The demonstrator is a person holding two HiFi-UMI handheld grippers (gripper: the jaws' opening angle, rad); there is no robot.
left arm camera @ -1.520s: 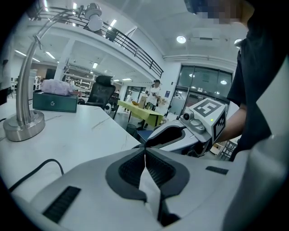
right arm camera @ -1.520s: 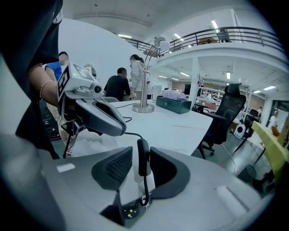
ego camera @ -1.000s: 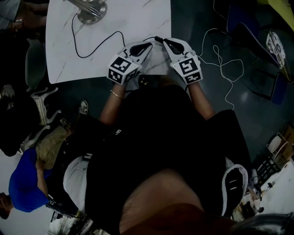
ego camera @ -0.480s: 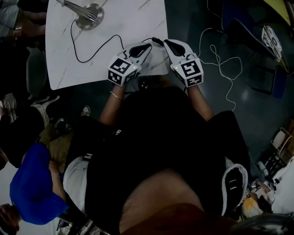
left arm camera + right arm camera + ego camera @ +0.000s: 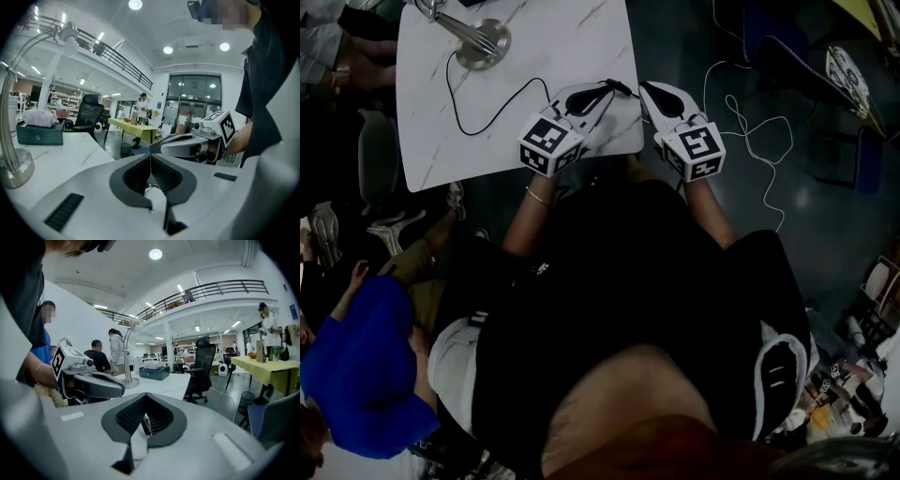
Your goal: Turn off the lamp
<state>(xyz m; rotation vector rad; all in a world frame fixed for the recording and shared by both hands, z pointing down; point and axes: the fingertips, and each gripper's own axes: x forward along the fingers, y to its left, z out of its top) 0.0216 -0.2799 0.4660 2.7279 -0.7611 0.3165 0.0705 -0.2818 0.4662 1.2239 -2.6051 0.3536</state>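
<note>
The lamp's round metal base (image 5: 483,42) stands at the far left of the white marble table (image 5: 572,37). Its black cord (image 5: 487,127) loops across the top and ends near my left gripper (image 5: 605,91). In the left gripper view the lamp (image 5: 14,168) curves up at the left edge. That gripper (image 5: 151,164) is shut with nothing clearly between its jaws. My right gripper (image 5: 647,89) hovers beside it at the table's near right corner. It (image 5: 146,404) is also shut, with only a thin dark sliver at the jaw line. The lamp (image 5: 127,357) stands beyond it.
A teal box (image 5: 37,133) with a tissue pack sits on the table behind the lamp. A white cable (image 5: 750,131) trails on the dark floor to the right. People sit at the left, one in blue (image 5: 366,375). Office chairs (image 5: 201,366) stand around.
Both grippers have lifted a little off the table and rolled. The right one has drifted right towards the table's corner. The person in blue has shifted at the lower left.
</note>
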